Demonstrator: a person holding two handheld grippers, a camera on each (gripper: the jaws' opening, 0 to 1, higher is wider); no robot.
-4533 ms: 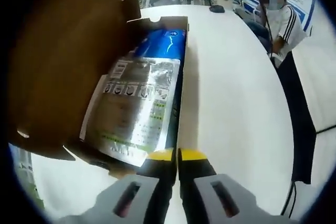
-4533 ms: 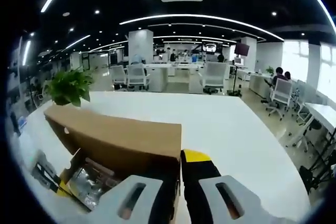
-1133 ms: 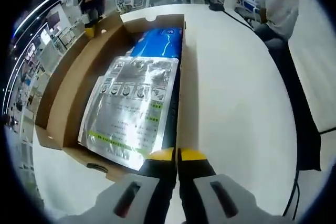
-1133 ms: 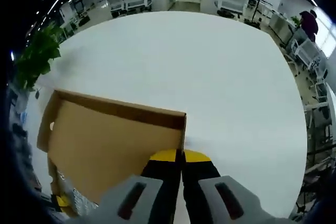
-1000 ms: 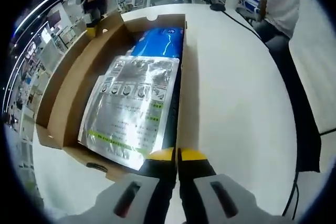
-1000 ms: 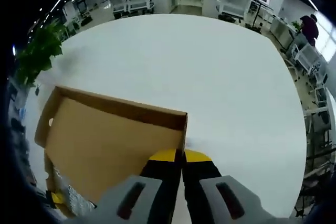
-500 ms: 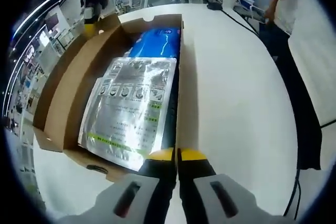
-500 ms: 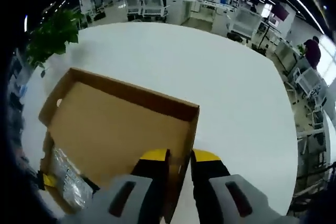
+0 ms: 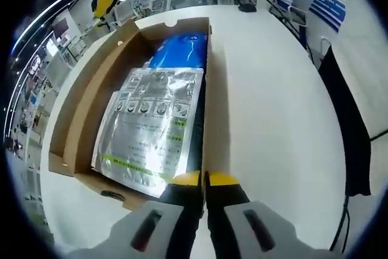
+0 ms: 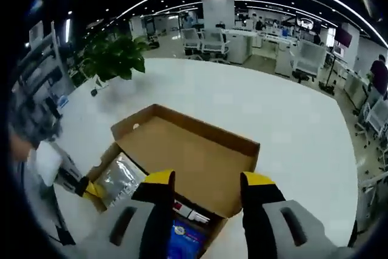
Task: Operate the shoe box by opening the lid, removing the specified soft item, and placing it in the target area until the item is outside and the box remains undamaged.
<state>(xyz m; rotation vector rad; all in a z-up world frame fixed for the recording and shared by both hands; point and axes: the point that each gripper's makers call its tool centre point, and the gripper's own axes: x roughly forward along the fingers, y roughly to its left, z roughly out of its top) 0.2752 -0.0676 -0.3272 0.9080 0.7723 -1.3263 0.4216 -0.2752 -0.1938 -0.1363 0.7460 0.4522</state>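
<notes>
The shoe box [image 9: 91,119] lies open on the white tabletop [image 9: 267,119], its lid [image 10: 194,156] folded flat back beside the tray. In the left gripper view a silver foil pouch [image 9: 151,128] with printed panels and a green stripe rests face up in the tray, and just beyond it, at the far end, lies a blue pouch [image 9: 182,53]. Both sit inside the box walls.

The left hand-held gripper [image 9: 203,180] has its yellow-tipped jaws pressed together at the near right corner of the box, just beside the foil pouch; whether they pinch the cardboard edge I cannot tell.

In the right gripper view the right hand-held gripper [image 10: 209,183] hangs above the box with its jaws wide apart, clamped on nothing. Between them show the brown inner face of the lid and, nearer, a corner of the blue pouch [image 10: 185,238]. The foil pouch [image 10: 118,180] glints at the left side of the tray, with the left hand-held gripper's yellow tip [image 10: 91,189] against the box corner there. A potted plant [image 10: 115,56] stands at the far left of the tabletop, office chairs [image 10: 209,40] well beyond.
</notes>
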